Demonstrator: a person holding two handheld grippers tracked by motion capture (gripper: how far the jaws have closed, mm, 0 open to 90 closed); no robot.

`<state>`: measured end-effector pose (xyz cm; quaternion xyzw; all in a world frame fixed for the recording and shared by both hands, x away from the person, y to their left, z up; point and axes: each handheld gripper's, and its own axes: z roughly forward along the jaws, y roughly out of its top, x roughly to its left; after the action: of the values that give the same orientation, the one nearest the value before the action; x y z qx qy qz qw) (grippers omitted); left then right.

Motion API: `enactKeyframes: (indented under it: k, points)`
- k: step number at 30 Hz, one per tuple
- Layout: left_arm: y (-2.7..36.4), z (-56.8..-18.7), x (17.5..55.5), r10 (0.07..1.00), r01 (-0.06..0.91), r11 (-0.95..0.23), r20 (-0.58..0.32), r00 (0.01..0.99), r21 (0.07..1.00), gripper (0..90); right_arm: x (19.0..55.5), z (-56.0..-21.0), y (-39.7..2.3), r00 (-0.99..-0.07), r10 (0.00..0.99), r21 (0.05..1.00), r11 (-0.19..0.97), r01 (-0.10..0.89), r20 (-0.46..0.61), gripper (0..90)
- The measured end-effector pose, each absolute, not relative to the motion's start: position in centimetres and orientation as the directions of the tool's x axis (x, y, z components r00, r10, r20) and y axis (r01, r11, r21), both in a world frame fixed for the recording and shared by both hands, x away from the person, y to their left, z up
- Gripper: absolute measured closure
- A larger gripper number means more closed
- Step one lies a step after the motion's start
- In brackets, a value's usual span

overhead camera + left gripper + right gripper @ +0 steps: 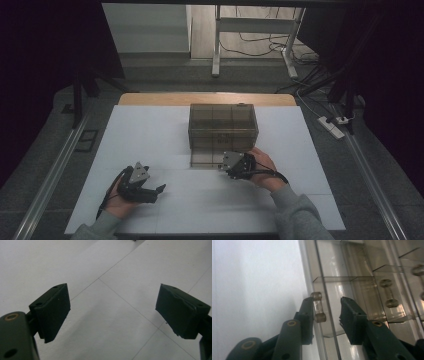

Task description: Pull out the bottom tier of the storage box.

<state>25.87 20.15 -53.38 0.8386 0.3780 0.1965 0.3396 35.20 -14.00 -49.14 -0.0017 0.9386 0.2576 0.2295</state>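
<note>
A smoky clear drawer box [223, 125] stands at the middle back of the white table [150, 135]. Its bottom drawer [205, 159] is slid out toward me. My right gripper [224, 162] is at that drawer's front. In the right gripper view, the drawer's small clear bar handle [319, 307] lies between the jaws of the right gripper [328, 312]. It is against the left pad, with a gap to the right pad, so the gripper is open. My left gripper [156, 192] rests at the front left, open [112, 310] over bare table with nothing between its pads.
More drawer handles [388, 293] show on the box face in the right gripper view. A wooden edge [205, 98] runs behind the white sheets. Metal rails [50, 180] flank the table, and a power strip [332, 127] lies on the floor at right.
</note>
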Motion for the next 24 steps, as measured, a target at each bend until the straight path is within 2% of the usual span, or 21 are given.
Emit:
enactKeyframes:
  k: [7,14,24]
  points:
    - [20.2,-53.3,25.9,0.769,0.501,-0.482,0.072,0.635,0.719,12.5,35.6,-48.8,-15.1,-0.911,0.232,0.596,0.803,-0.017,-0.34,47.4]
    - [20.3,-53.3,25.8,0.771,0.502,-0.475,0.067,0.633,0.722,12.5,35.9,-48.3,-16.9,-0.921,0.318,0.706,0.705,0.07,-0.226,43.8]
    - [20.4,-53.3,25.8,0.772,0.504,-0.475,0.066,0.633,0.721,12.5,35.8,-47.8,-19.2,-0.903,0.394,0.757,0.639,0.134,-0.173,40.8]
